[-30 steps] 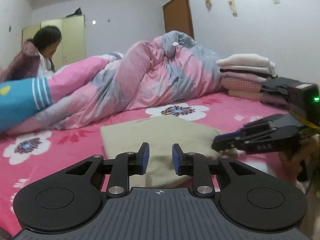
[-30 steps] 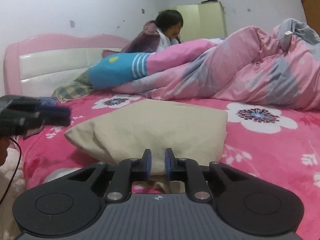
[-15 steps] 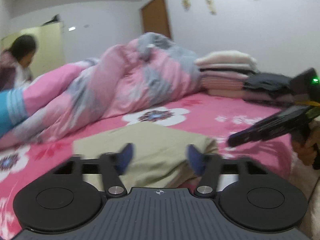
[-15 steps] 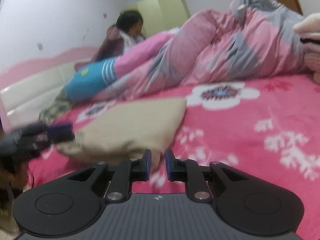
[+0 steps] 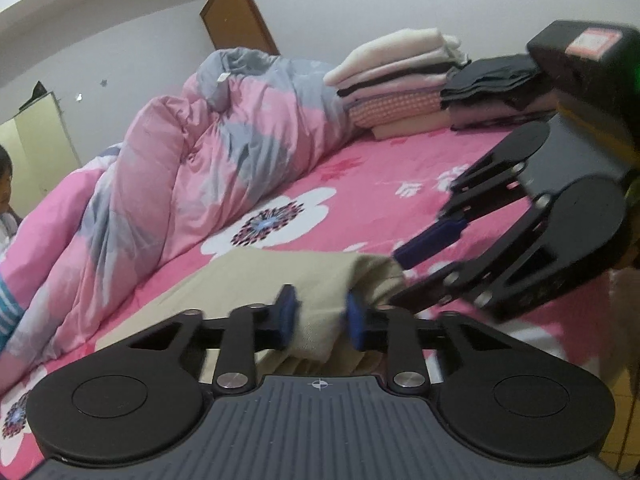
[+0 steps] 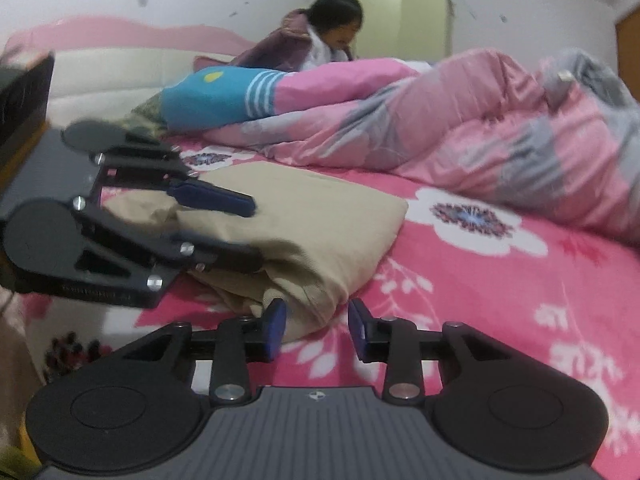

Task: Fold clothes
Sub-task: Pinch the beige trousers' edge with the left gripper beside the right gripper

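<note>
Now we have the left gripper (image 5: 318, 316) at the near edge of the folded beige garment (image 5: 280, 276), its jaws having just been closing, with a fold of the cloth bunched between the blue pads (image 5: 286, 312); in the right wrist view its fingers sit above and below that same edge, though we cannot be sure the pads press firmly. Our right gripper (image 6: 316, 328) has just been opening; its jaws stand apart, with the garment's (image 6: 304, 216) near corner just inside the left pad (image 6: 274, 326) and bare bedsheet showing through the rest of the gap, so nothing is pinched. In the left wrist view that right gripper (image 5: 404, 276) comes in from the right, its blue-tipped fingers spread above and below the garment's corner.

The garment lies flat on the pink flowered bedsheet (image 6: 500, 300), close to the bed's near edge. Beyond it a pink and grey quilt (image 5: 208, 160) is heaped across the bed. Past the quilt's end, a stack of folded clothes (image 5: 400, 88) sits on the sheet. Behind the quilt a person (image 6: 320, 40) sits near the pale headboard (image 6: 112, 68).
</note>
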